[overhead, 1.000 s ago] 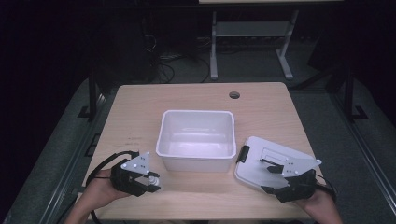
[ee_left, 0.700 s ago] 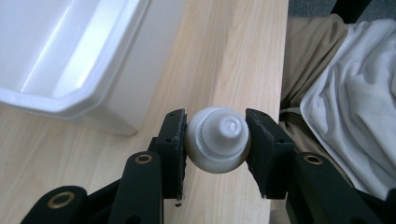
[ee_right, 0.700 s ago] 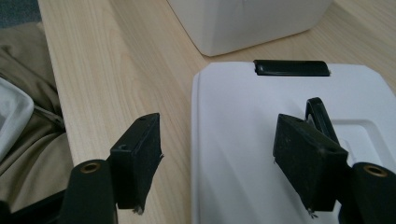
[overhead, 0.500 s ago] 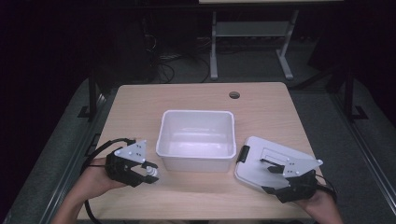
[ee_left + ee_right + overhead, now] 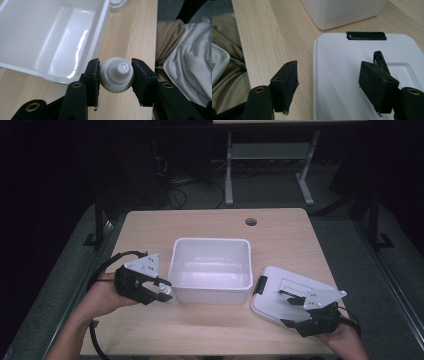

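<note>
Bottle (image 5: 117, 74) clamped in left gripper (image 5: 150, 287) jaws beside bin (image 5: 210, 265); right gripper (image 5: 295, 307) jaws spread above lid (image 5: 292, 290).

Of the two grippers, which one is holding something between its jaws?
The left gripper: its jaws clamp a small white bottle beside the white bin. The right gripper stands open over the white lid.
</note>
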Demonstrator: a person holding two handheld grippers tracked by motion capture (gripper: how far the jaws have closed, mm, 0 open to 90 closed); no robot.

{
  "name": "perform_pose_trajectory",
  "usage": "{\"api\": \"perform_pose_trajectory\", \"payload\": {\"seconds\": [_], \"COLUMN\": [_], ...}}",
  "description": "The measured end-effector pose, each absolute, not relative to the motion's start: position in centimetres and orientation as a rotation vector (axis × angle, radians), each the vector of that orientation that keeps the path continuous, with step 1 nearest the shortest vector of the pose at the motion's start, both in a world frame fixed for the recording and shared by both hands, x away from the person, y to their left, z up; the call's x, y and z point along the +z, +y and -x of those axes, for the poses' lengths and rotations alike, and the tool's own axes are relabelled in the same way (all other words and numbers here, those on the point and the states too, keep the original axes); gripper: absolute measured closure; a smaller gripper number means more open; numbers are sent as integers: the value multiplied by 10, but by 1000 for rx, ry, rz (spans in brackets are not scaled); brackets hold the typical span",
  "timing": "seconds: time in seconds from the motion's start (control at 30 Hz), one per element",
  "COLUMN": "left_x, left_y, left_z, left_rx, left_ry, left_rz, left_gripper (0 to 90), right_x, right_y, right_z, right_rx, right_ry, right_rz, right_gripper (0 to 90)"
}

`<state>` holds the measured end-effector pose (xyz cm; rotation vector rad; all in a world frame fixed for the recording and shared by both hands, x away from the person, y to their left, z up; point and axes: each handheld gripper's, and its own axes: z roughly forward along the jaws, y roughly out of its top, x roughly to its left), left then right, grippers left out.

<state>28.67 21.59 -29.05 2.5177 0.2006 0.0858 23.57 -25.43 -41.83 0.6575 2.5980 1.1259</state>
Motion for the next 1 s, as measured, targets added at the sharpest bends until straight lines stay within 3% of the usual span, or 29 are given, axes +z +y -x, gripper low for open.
{"api": "perform_pose_trajectory", "payload": {"seconds": [0.6, 1.0], "left_x": [-273, -291], "left_y": [203, 188], "left_z": [-321, -344], "left_rx": [120, 112], "left_ry": [216, 235], "left_rz": [-2515, -2576], "left_gripper": [598, 598], "right_x": [-420, -420], "right_y": [-257, -263], "right_z": [-238, -239], "right_rx": [1145, 1159], "right_ry": [2596, 2587], "right_rz": [-662, -669], "right_gripper": [306, 306]}}
